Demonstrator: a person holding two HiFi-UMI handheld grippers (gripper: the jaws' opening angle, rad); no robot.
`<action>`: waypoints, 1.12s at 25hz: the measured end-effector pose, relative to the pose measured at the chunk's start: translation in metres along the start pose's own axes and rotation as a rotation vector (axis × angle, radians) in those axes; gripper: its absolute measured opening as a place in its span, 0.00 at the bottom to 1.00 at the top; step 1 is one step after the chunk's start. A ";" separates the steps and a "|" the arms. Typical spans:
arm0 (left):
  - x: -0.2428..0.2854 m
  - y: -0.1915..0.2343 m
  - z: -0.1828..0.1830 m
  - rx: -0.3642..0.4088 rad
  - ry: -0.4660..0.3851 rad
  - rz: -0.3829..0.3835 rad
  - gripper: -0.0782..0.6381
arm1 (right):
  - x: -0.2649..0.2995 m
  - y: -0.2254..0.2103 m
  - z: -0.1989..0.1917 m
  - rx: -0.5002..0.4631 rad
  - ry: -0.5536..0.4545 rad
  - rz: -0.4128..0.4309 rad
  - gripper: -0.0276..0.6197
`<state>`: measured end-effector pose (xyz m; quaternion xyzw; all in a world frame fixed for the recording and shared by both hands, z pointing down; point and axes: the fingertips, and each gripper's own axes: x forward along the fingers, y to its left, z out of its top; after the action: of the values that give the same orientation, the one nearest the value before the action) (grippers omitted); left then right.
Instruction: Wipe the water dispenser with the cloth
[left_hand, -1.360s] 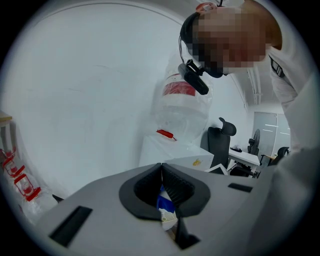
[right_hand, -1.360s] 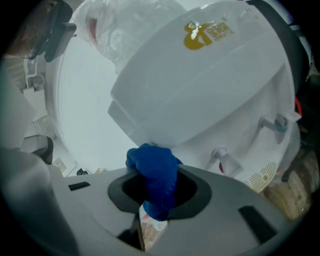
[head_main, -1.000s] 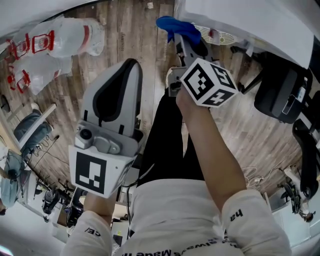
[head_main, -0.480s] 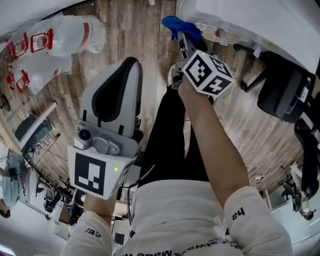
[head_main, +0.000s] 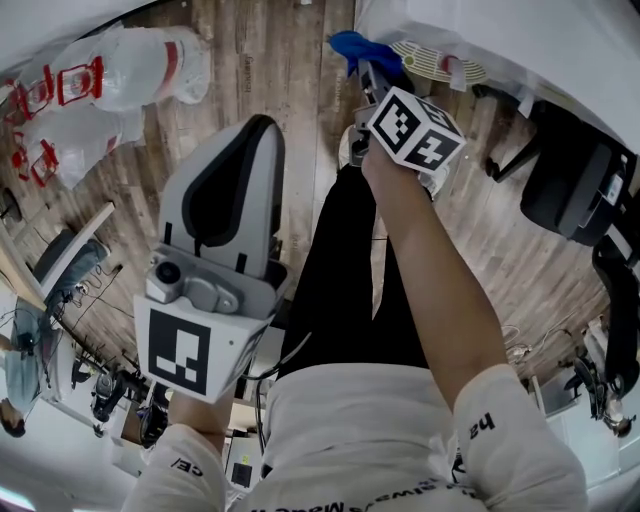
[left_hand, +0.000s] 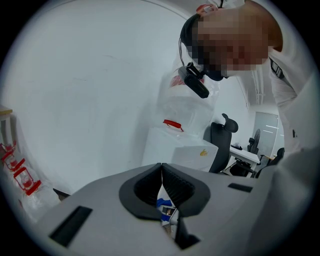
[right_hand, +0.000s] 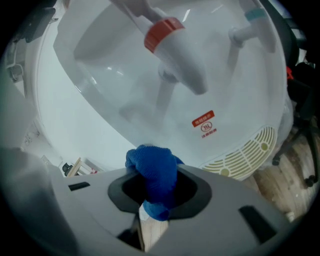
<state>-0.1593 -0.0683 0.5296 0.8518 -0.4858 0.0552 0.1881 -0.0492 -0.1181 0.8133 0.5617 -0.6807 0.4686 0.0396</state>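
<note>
The right gripper (right_hand: 150, 192) is clamped on a bunched blue cloth (right_hand: 154, 172). The cloth sticks out past the fingertips, close to the white water dispenser (right_hand: 125, 110) below its red tap (right_hand: 162, 32); I cannot tell whether they touch. The left gripper (left_hand: 161, 170) is near the person's waist, fingers together and empty.

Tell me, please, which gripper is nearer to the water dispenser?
Right. The right gripper, shut on the blue cloth, is up at the front of the water dispenser. The left gripper, shut and empty, is farther back, well apart from it.
</note>
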 end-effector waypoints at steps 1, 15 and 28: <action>0.000 0.001 -0.001 0.000 0.001 0.000 0.14 | 0.004 -0.003 -0.004 0.003 0.009 -0.001 0.19; 0.000 0.007 -0.017 -0.005 0.029 0.010 0.14 | 0.038 -0.038 -0.033 -0.022 0.102 -0.047 0.19; 0.000 0.007 -0.025 0.004 0.047 0.006 0.14 | 0.058 -0.066 -0.050 -0.120 0.196 -0.047 0.19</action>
<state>-0.1634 -0.0620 0.5550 0.8492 -0.4836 0.0768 0.1978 -0.0411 -0.1217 0.9138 0.5256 -0.6871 0.4786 0.1504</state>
